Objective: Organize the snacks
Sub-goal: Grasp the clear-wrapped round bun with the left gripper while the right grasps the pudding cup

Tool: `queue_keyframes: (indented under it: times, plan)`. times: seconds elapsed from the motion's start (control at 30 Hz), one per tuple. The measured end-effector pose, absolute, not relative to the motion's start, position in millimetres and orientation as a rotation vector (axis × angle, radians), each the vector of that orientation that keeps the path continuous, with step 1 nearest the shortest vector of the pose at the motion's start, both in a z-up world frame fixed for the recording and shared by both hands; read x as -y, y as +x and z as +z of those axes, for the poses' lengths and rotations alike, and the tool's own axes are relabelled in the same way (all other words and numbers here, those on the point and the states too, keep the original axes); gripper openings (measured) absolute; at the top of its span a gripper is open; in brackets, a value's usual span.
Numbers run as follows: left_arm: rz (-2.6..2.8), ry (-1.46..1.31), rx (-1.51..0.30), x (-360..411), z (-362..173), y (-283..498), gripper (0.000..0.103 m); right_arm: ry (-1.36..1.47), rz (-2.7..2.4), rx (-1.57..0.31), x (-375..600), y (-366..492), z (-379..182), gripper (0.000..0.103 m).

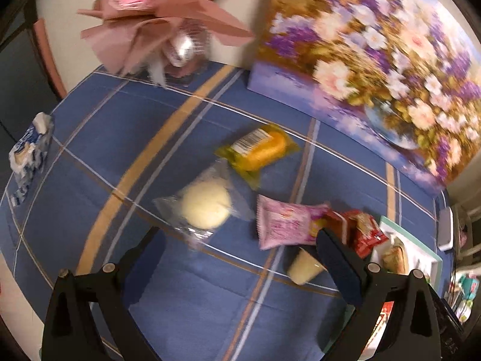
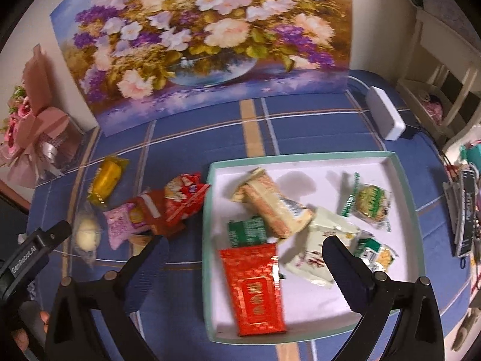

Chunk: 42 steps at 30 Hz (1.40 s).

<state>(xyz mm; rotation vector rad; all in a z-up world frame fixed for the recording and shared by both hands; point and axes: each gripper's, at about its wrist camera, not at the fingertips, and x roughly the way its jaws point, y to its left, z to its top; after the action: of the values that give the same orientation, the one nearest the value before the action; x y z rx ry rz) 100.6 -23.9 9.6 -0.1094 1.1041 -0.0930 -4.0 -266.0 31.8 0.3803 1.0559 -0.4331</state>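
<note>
Roughly halfway there, going by the spread. Already in the tray [image 2: 402,210]: a long red pack [image 2: 255,288] at the front, a beige pack [image 2: 270,207] leaning across the middle, a small green pack [image 2: 246,231], a white pouch [image 2: 318,249], a round cookie [image 2: 371,203] and a cracker pack [image 2: 377,254] toward the right side.

Left out on the counter [image 1: 90,210], just beside the tray's left edge: yellow cake [image 1: 258,150], pale bun [image 1: 206,207] in clear wrap, pink pack [image 1: 285,222], red packs [image 1: 357,228] bunched together, plus something pale [image 1: 303,266] half hidden behind the finger, can't tell what.

Left claw [image 1: 237,261]: spread wide, gripping nothing, hovering over the loose pile with the bun and pink pack ahead between the tips. Probably lining up for one of those, just a guess.

Right claw [image 2: 243,258]: also wide apart and empty, hanging over the tray's front-left, red pack sitting between the fingers but no visible contact.
</note>
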Motion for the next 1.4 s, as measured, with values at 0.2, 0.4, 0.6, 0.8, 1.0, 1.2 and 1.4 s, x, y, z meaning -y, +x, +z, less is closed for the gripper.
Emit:
queue_keyframes:
  times: [0.2, 0.4, 0.6, 0.8, 1.0, 1.2, 1.4]
  plan:
    - [-0.050, -0.184, -1.114, -10, 7, 114, 0.100, 0.364, -0.370, -1.069, 241, 17, 27, 0.103]
    - [-0.054, -0.216, -1.146, -23, -3, 128, 0.100, 0.350, -0.314, -1.099, 218, 37, 15, 0.103]
    - [-0.065, -0.198, -1.205, -27, -22, 141, 0.100, 0.341, -0.271, -1.163, 197, 55, -10, 0.103]
    - [-0.084, -0.199, -1.267, -27, -45, 156, 0.100, 0.336, -0.241, -1.219, 184, 69, -33, 0.097]
    - [-0.099, -0.275, -1.305, -33, -61, 167, 0.100, 0.351, -0.232, -1.270, 178, 80, -54, 0.091]
    - [-0.102, -0.300, -1.298, -33, -65, 175, 0.100, 0.354, -0.224, -1.297, 172, 94, -68, 0.087]
    - [-0.099, -0.311, -1.316, -29, -76, 183, 0.100, 0.352, -0.221, -1.324, 166, 104, -82, 0.081]
